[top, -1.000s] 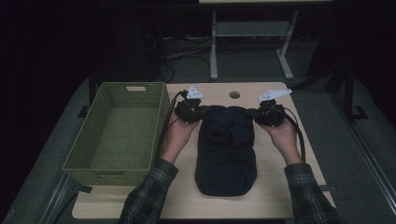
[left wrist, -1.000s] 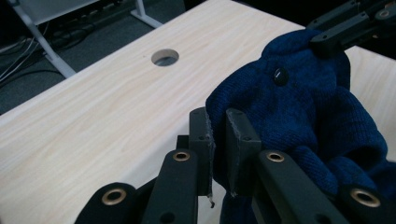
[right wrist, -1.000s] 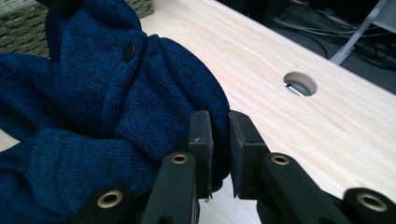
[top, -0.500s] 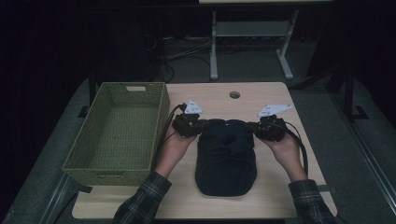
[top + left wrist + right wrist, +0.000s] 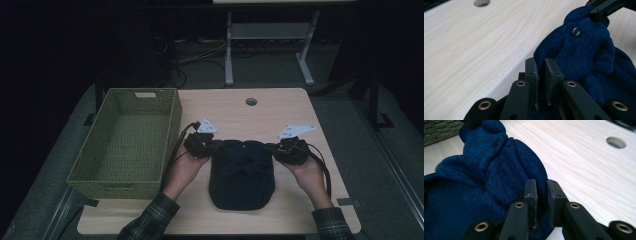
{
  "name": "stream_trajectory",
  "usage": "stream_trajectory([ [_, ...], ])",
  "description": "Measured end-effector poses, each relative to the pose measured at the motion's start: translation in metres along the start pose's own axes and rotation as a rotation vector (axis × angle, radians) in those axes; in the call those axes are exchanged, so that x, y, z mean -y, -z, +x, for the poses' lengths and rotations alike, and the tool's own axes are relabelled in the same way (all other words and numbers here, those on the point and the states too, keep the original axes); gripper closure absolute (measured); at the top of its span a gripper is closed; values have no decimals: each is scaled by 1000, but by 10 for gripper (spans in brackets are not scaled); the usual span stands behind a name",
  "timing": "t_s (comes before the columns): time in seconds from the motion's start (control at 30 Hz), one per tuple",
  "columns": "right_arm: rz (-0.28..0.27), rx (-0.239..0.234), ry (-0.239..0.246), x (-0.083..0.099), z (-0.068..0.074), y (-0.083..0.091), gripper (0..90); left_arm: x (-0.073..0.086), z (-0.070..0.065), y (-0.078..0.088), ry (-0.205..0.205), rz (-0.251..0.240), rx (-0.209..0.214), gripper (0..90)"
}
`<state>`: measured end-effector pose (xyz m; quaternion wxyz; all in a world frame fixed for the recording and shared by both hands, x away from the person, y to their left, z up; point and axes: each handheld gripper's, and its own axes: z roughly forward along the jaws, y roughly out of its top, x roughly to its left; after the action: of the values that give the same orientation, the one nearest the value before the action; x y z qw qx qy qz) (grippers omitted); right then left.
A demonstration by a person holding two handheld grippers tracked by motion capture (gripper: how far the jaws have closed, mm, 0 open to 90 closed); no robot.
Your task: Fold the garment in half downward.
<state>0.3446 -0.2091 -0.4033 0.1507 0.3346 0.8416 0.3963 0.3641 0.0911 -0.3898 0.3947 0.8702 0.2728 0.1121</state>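
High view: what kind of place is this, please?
Probably a lab or recording workspace: a plain wooden table with a cable hole, cables on the floor, and a metal desk frame behind in a dark room.

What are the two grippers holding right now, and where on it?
Both hold the dark blue knit garment: the left gripper and right gripper each pinch a fold at its far edge's corners.

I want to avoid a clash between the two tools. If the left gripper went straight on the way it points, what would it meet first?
Probably more of the dark blue knitted garment that the left gripper pinches; beyond that fold sits the right gripper, though depth is hard to judge.
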Motion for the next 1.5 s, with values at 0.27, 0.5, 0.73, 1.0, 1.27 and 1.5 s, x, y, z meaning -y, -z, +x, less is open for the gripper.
stream_trajectory([
  [0.27,15,-26,2,14,11,4,779,14,-11,-3,-5,38,36,814],
  [0.5,25,-40,16,28,26,10,762,25,-19,0,6,48,76,803],
  [0.73,29,-62,-1,42,35,13,725,36,-28,3,36,56,121,775],
  [1.0,-18,-57,-22,41,35,33,591,30,-29,23,56,-2,142,627],
  [1.27,-83,-12,-42,32,21,63,657,12,-24,47,38,-67,136,643],
  [1.5,-66,-12,-51,27,6,51,850,3,-15,35,42,-71,136,888],
])
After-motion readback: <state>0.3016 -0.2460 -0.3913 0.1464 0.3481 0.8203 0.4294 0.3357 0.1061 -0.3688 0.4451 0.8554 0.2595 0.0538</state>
